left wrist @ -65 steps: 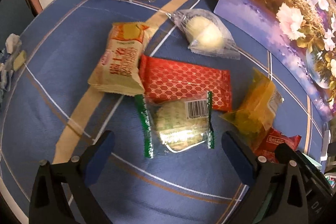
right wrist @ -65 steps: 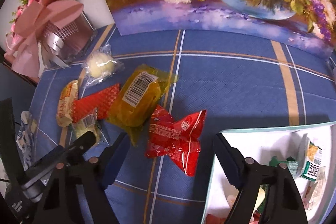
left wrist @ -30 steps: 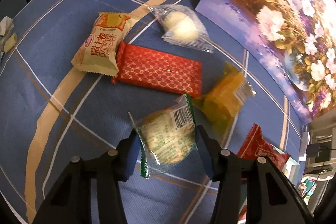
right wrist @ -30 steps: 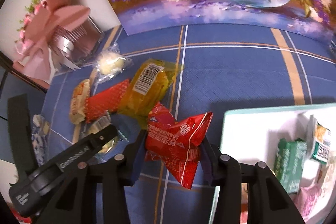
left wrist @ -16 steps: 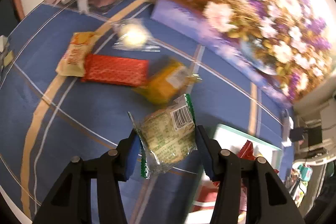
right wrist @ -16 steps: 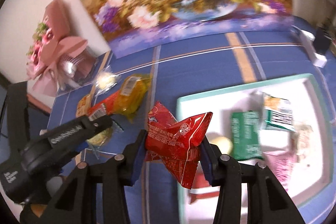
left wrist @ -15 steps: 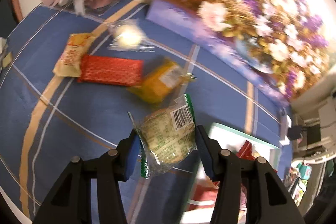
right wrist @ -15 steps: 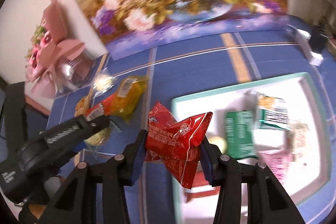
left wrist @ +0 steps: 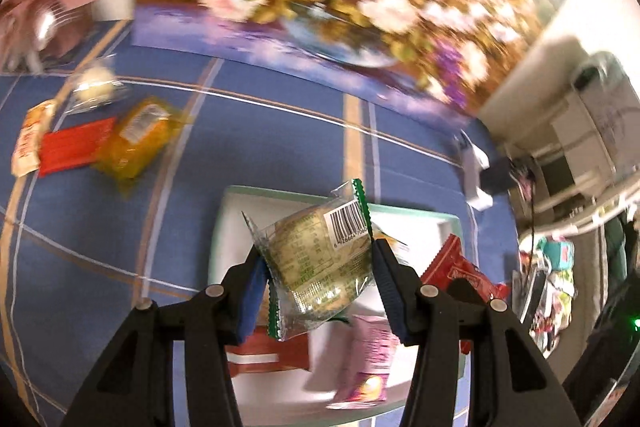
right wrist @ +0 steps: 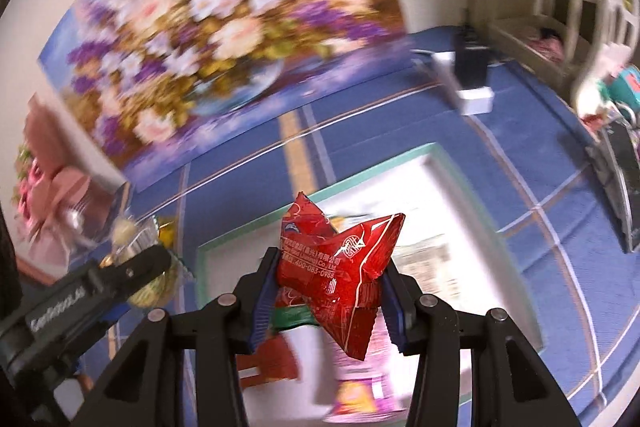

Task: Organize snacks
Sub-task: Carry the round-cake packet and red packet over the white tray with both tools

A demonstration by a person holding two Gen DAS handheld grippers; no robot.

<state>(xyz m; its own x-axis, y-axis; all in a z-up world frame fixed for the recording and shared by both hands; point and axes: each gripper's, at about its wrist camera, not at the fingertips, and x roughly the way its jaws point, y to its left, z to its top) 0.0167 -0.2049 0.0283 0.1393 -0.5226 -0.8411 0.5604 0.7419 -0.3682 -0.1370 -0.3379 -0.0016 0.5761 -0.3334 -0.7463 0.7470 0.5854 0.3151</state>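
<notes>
My left gripper (left wrist: 318,281) is shut on a clear, green-edged snack packet (left wrist: 316,263) and holds it above the white tray with a teal rim (left wrist: 224,223). My right gripper (right wrist: 330,291) is shut on a red foil snack packet (right wrist: 340,275), also over the tray (right wrist: 460,167). In the left wrist view that red packet (left wrist: 460,267) shows at the right of my fingers. Still on the blue cloth at the far left lie a yellow packet (left wrist: 138,143), a red flat packet (left wrist: 72,151), a cream packet (left wrist: 28,143) and a clear-wrapped bun (left wrist: 94,87).
Several snacks lie in the tray, among them a pink packet (left wrist: 370,359) and a red box (left wrist: 268,351). A flower painting (right wrist: 224,27) leans at the table's back. A pink bouquet (right wrist: 48,203) stands back left. A white and black device (right wrist: 472,75) sits back right.
Both grippers have closed on their packets, lifted them and carried them rightward from the snack pile to above the tray. The loose snacks now lie far to the left.
</notes>
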